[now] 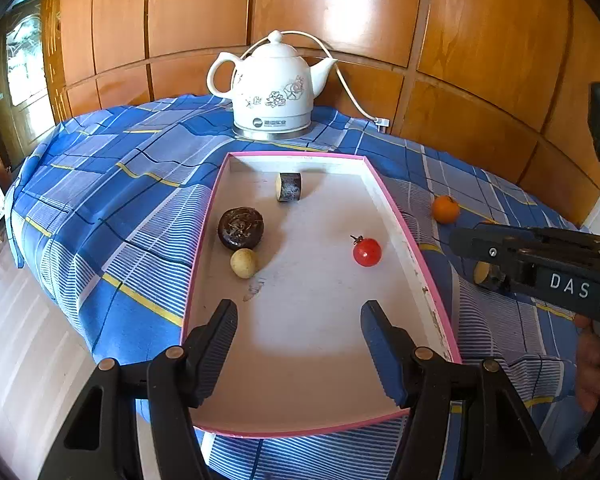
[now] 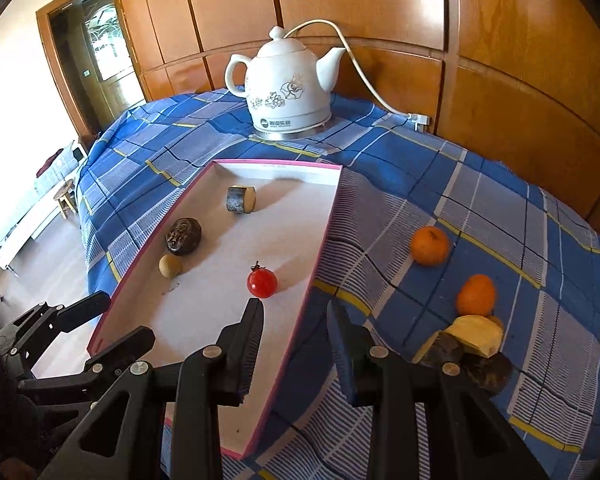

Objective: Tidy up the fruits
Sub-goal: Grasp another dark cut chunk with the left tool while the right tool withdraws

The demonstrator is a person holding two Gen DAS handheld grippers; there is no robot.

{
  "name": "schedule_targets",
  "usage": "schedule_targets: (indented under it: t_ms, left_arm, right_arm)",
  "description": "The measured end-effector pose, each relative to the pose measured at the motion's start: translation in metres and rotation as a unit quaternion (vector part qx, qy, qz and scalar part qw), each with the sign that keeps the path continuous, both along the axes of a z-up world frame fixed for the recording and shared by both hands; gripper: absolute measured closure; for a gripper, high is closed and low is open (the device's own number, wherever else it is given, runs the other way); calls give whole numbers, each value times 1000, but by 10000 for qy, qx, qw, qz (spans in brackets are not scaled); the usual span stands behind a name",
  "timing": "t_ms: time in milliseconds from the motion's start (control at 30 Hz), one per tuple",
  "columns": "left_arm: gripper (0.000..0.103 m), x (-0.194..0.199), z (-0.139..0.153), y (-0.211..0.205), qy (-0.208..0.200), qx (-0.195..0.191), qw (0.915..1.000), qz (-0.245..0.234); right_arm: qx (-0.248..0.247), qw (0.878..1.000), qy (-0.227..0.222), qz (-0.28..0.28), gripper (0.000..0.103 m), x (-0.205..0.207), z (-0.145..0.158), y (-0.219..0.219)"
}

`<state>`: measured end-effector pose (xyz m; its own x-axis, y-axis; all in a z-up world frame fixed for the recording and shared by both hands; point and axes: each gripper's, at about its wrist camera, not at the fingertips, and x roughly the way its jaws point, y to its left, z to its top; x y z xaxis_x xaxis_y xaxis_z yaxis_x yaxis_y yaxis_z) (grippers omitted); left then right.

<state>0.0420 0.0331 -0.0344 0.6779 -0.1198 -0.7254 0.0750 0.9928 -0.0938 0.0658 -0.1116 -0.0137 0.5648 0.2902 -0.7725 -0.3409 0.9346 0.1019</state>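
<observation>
- Right hand-held gripper [image 2: 296, 312]: jaws narrow, nothing between them, poised over the tray [image 2: 320, 240] edge beside the cherry tomato [image 2: 262, 283].
- Probably next: swing right to the nearer orange [image 2: 476, 295] on the surface [image 2: 520, 220], widen first, grip across its middle.
- Left hand-held gripper [image 1: 299, 320]: half-wide, empty, above the tray.
- Cut pieces [image 2: 466, 350] crowd that orange; kettle [image 2: 290, 84] well clear.

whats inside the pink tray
Inside the tray: a tomato, a dark round fruit, a small yellowish ball and a cut dark-skinned piece. The near corners are hidden behind gripper fingers.
</observation>
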Motion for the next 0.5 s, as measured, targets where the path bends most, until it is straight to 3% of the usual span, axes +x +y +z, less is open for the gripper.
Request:
schedule_targets:
  t_ms: [500]
  left_arm:
    - [38,-3,0,-12,-15,107,9998,-190]
  right_arm:
    - [-225,9995,-108,-166,70,-3,9,-33]
